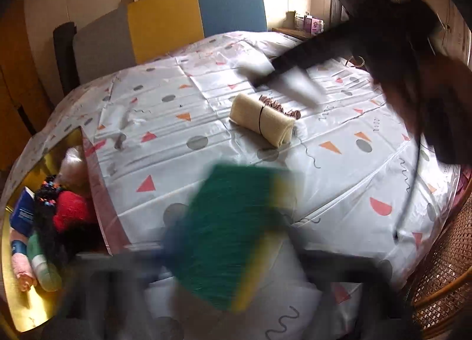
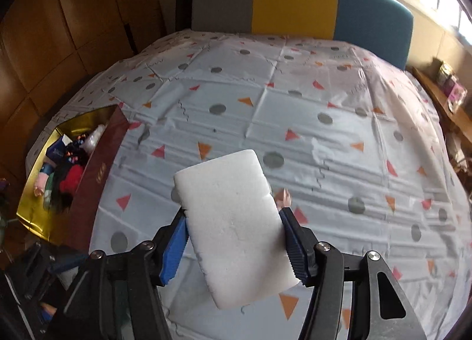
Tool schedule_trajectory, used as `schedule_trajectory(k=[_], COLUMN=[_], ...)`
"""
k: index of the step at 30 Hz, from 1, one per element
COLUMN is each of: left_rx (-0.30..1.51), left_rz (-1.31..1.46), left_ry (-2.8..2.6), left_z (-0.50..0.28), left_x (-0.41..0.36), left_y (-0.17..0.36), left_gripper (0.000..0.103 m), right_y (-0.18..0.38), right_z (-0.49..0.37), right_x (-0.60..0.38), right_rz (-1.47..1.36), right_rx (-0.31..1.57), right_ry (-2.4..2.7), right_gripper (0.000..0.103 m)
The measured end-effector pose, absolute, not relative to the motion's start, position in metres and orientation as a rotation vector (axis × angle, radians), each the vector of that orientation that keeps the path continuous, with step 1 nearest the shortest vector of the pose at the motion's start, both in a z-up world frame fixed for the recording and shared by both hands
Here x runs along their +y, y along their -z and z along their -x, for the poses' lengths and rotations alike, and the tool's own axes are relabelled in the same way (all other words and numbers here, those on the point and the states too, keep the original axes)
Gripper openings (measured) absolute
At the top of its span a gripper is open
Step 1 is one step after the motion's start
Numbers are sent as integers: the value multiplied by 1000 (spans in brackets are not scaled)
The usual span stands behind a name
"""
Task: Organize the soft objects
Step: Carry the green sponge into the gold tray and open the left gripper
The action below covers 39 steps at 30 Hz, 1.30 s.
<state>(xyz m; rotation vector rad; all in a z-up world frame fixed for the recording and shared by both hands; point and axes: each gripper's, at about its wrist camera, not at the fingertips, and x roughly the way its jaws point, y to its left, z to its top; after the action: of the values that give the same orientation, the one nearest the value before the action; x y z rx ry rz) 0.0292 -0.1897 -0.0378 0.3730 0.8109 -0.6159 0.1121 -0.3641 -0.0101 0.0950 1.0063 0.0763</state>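
Observation:
My left gripper [image 1: 224, 239] is shut on a green and yellow scrub sponge [image 1: 230, 230], blurred by motion, above the near table edge. My right gripper [image 2: 233, 222] is shut on a white foam sponge [image 2: 233, 222] and holds it over the table; it also shows blurred in the left wrist view [image 1: 283, 80]. A rolled beige cloth [image 1: 262, 120] tied with a black band lies mid-table, with a brown scrunchie [image 1: 280, 106] behind it. A gold-lined box [image 1: 26, 289] at the left holds several soft items, among them a red knit piece [image 1: 72, 210].
The table wears a white cloth [image 2: 295, 121] with triangles and dots. A grey, yellow and blue chair back [image 2: 295, 3] stands behind it. The box has a maroon wall [image 2: 97, 174]. A wicker chair [image 1: 442, 275] is at the right, and a shelf [image 2: 448, 98] with small items.

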Motion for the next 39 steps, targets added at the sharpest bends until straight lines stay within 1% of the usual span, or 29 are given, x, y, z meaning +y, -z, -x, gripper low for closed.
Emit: schedule_trajectory(k=[4,7,10,13,14,15,19,21,25,27,31,32,33,34,39], left_rx=[817,818,882,923,932,936,916,917,895,885,930,931,936,948,898], left_rz=[-337,-369,-341,-298,-273,-262,-309,-379,-553,-643,-714,-715,-713,-708,-650], left_ry=[627,627,658,683,703,710,736,740,741,751,760,752,742,728,713], left_z=[-27,-25,-29,-34,-36,-37,-38,-39,-42,-43,-53,-55,-57,-59,-46], left_x=[-185,-187,-187,-182,-181,-180,-179,-184,-198,-207,-218,-219,-219,-219,-216], left_y=[28,34,46,52,51,49,38,40,49,55,68,71,73,76,68], left_gripper=[36,36,37,58,75,85,86,89,93,100,100,96,78,71,69], right_y=[41,61,74,79,79,79,79,78,80,80,81,81,81,81,84], right_z=[-73,-56,-52,-53,-53,-53,-53,-52,-52,-51,-53,-53,-53,-53,-54], right_x=[-369,-366,-363,-360,-360,-361,-363,-364,-360,-357,-357,-356,-355,-355,-346], right_rz=[-176,-201,-206,-177,-177,-182,-193,-200,-176,-166,-160,-157,-154,-150,-90], right_rx=[1051,1075,1092,1109,1109,1112,1122,1122,1146,1147,1150,1150,1150,1150,1143], right_ry=[-52,-36,-22,-19,-17,-18,-24,-30,-44,-55,-61,-62,-63,-63,-66], right_gripper=[60,60,60,60,60,60,60,60,61,61,62,62,62,62,62])
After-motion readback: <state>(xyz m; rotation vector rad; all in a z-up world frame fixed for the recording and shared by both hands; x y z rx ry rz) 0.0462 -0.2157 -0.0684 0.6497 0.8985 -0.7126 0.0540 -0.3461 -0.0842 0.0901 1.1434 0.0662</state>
